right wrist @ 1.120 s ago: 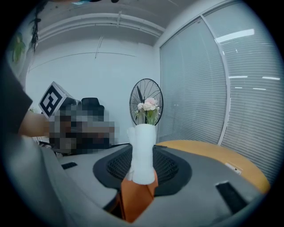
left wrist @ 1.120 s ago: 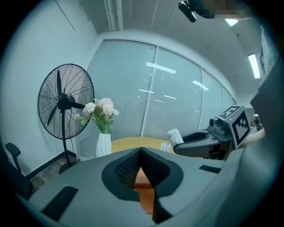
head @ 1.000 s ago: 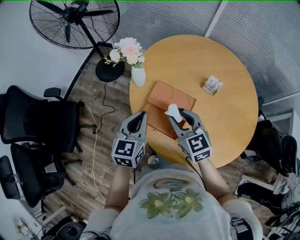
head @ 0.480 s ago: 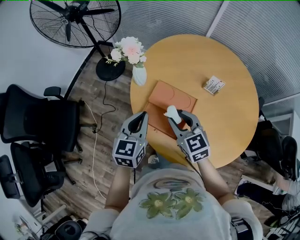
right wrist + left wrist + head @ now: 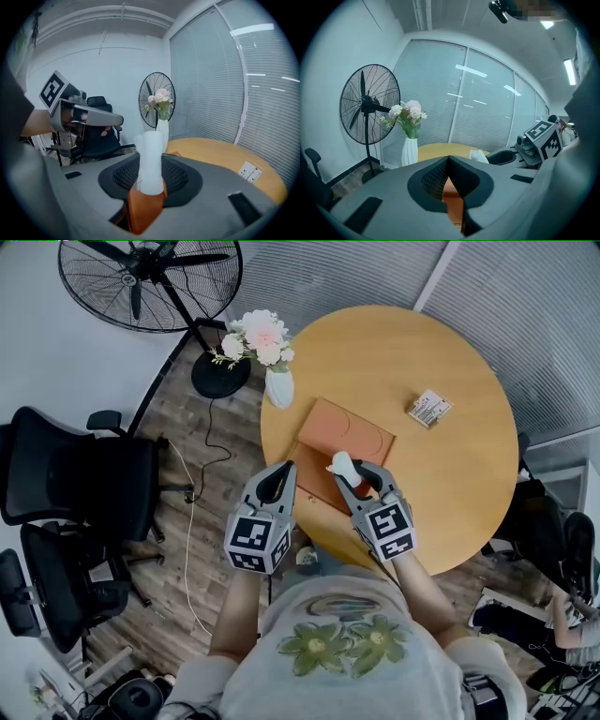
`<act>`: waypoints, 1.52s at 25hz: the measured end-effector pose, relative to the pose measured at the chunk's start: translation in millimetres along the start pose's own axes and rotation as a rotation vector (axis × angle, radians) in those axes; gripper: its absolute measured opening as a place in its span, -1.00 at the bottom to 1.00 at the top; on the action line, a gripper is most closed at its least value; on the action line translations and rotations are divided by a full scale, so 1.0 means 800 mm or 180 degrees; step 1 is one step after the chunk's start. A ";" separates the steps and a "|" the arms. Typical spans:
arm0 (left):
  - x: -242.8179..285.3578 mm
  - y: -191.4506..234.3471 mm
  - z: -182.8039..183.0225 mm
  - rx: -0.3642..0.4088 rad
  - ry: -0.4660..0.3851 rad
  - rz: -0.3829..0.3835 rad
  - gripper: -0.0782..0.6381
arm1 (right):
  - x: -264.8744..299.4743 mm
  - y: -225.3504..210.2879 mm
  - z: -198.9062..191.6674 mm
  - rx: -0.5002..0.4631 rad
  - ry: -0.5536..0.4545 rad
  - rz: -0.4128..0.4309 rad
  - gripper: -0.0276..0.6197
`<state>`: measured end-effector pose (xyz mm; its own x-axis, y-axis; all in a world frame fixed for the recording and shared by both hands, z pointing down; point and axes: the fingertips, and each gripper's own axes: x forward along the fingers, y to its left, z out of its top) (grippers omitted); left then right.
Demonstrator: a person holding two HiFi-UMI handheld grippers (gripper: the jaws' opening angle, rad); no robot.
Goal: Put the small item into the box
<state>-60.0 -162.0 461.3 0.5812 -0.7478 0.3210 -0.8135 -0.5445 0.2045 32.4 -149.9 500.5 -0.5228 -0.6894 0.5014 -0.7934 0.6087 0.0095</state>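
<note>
My right gripper (image 5: 357, 471) is shut on a small white item (image 5: 344, 463), which stands upright between its pads (image 5: 151, 161). It hovers over the near end of a flat orange box (image 5: 345, 432) lying on the round wooden table (image 5: 441, 474). The orange box (image 5: 140, 206) shows below through the jaw gap. My left gripper (image 5: 280, 474) is shut and empty, held off the table's near-left edge, beside the right one. From the left gripper view, its tips (image 5: 449, 159) meet, and the white item (image 5: 479, 155) sits to the right.
A small printed card pack (image 5: 429, 409) lies on the table's right side. A white vase with flowers (image 5: 276, 385) stands at the left rim. A floor fan (image 5: 150, 282) and black office chairs (image 5: 75, 484) stand left of the table.
The right gripper with the white item has shifted very slightly left. The left gripper has stayed put.
</note>
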 end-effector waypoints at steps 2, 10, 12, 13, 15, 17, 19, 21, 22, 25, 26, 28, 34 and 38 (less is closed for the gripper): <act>0.000 0.000 0.000 0.0001 0.0001 0.0000 -0.78 | 0.002 0.000 -0.002 -0.0003 0.0013 0.0007 -0.46; 0.006 0.001 -0.001 -0.0006 0.0022 -0.0019 -0.78 | 0.014 0.001 -0.013 -0.0009 0.0096 0.0050 -0.46; 0.007 0.001 -0.002 -0.0008 0.0031 -0.0018 -0.78 | 0.016 0.000 -0.016 -0.0016 0.0109 0.0057 -0.46; 0.008 0.001 -0.002 -0.0009 0.0035 -0.0016 -0.78 | 0.017 -0.001 -0.017 -0.0014 0.0119 0.0062 -0.46; 0.010 0.001 -0.004 -0.0013 0.0047 -0.0013 -0.78 | 0.018 -0.002 -0.019 -0.0008 0.0139 0.0067 -0.46; 0.010 0.002 -0.006 -0.0018 0.0060 -0.0007 -0.78 | 0.020 -0.002 -0.021 -0.0010 0.0152 0.0074 -0.46; 0.011 0.003 -0.008 -0.0021 0.0070 -0.0002 -0.78 | 0.022 -0.001 -0.022 -0.0013 0.0157 0.0086 -0.46; 0.012 0.003 -0.009 -0.0024 0.0080 0.0003 -0.78 | 0.024 0.000 -0.024 -0.0015 0.0171 0.0101 -0.45; 0.012 0.002 -0.010 -0.0026 0.0084 0.0006 -0.78 | 0.024 0.001 -0.026 -0.0014 0.0183 0.0110 -0.45; 0.013 0.002 -0.011 -0.0035 0.0091 0.0019 -0.78 | 0.028 -0.001 -0.031 -0.0022 0.0221 0.0127 -0.45; 0.013 0.002 -0.012 -0.0038 0.0094 0.0023 -0.78 | 0.030 -0.001 -0.033 -0.0025 0.0232 0.0131 -0.45; 0.014 0.003 -0.013 -0.0040 0.0100 0.0029 -0.78 | 0.032 -0.003 -0.036 -0.0029 0.0249 0.0136 -0.45; 0.015 0.003 -0.015 -0.0046 0.0107 0.0042 -0.78 | 0.039 -0.005 -0.046 -0.0029 0.0306 0.0141 -0.45; 0.016 0.004 -0.018 -0.0057 0.0120 0.0051 -0.78 | 0.043 -0.007 -0.054 -0.0033 0.0354 0.0138 -0.45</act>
<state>-55.5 -167.6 479.2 0.5672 -0.7412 0.3591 -0.8231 -0.5255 0.2154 32.5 -160.0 555.1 -0.5184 -0.6148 0.5943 -0.7672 0.6414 -0.0057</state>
